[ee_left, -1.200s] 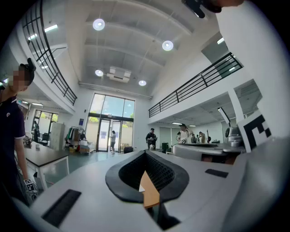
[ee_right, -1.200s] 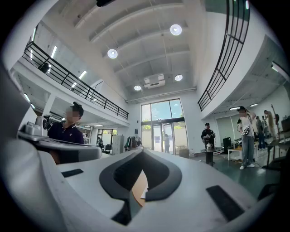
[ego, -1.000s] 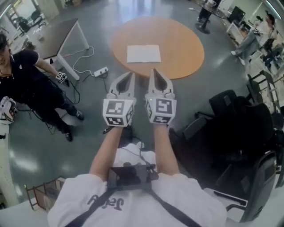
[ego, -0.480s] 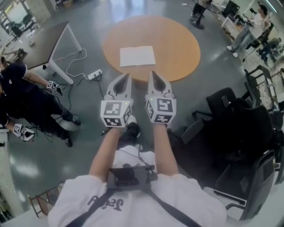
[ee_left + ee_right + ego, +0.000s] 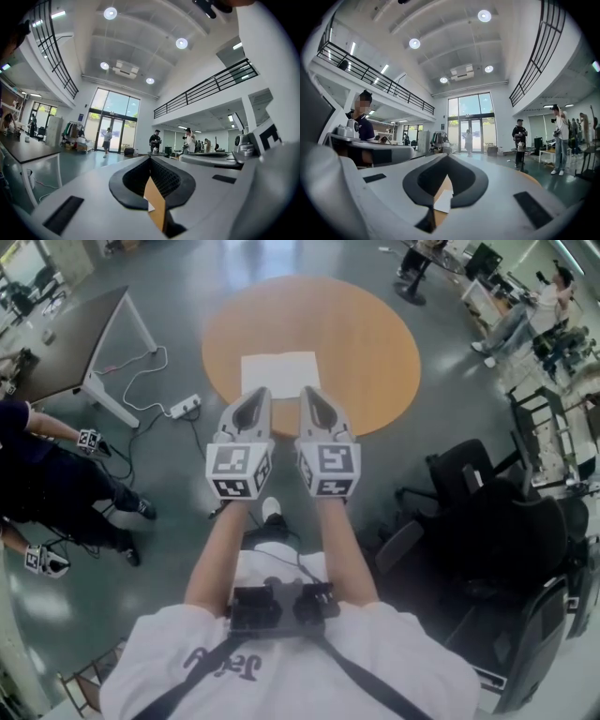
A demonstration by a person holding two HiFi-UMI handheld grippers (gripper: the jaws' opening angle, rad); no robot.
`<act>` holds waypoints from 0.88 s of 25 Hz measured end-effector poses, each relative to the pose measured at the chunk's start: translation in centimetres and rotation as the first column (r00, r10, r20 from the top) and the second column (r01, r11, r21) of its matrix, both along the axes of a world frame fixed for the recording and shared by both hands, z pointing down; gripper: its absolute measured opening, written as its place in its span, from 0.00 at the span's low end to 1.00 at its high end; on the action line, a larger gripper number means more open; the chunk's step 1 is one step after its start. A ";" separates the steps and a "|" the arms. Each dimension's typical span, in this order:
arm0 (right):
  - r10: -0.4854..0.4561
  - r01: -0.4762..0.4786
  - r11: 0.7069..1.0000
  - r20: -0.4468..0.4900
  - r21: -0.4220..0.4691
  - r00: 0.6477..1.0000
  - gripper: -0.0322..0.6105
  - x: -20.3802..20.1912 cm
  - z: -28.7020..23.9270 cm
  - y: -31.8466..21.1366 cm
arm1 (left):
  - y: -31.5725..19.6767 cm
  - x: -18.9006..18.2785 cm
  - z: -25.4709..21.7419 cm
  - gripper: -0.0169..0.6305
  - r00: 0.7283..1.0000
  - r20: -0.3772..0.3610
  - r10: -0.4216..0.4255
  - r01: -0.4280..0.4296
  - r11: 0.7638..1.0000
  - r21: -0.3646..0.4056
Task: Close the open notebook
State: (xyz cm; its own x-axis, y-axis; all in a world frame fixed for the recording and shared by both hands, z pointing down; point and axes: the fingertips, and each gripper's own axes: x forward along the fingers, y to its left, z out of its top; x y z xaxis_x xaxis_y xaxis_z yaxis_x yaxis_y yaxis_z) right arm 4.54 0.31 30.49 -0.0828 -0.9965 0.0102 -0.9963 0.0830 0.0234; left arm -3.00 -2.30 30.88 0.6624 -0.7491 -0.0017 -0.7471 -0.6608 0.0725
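The open notebook (image 5: 279, 371) lies flat with white pages up on the round wooden table (image 5: 366, 343), near its front edge. My left gripper (image 5: 258, 393) and right gripper (image 5: 307, 391) are held side by side in the air, pointing level at the table. In the head view their tips overlap the notebook's near edge. Both are shut and hold nothing. In the left gripper view the jaws of my left gripper (image 5: 150, 158) meet at the tip, and a strip of table and white page (image 5: 151, 206) shows through the gap behind it. My right gripper (image 5: 446, 155) frames the notebook (image 5: 443, 201) the same way.
A person in dark clothes (image 5: 42, 474) stands at the left beside a grey desk (image 5: 66, 334). A power strip (image 5: 184, 406) with its cables lies on the floor. Black office chairs (image 5: 487, 512) crowd the right side. More people stand at the far right (image 5: 525, 306).
Both grippers have moved forward together towards the table. Their tips, which were short of the table edge, now overlap the notebook's near edge. Both stay shut.
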 end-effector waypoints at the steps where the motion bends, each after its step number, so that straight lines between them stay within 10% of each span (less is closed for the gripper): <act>1: -0.004 0.004 1.000 -0.010 -0.003 1.000 0.07 0.2 -0.2 -1.3 | -1.3 0.3 -0.1 0.05 1.000 -0.005 -0.002 0.002 1.000 -0.003; 22: -0.045 0.041 0.994 -0.028 -0.106 0.999 0.07 2.8 4.5 -15.3 | -15.5 -0.1 8.7 0.05 0.996 0.069 -0.060 0.073 0.976 -0.203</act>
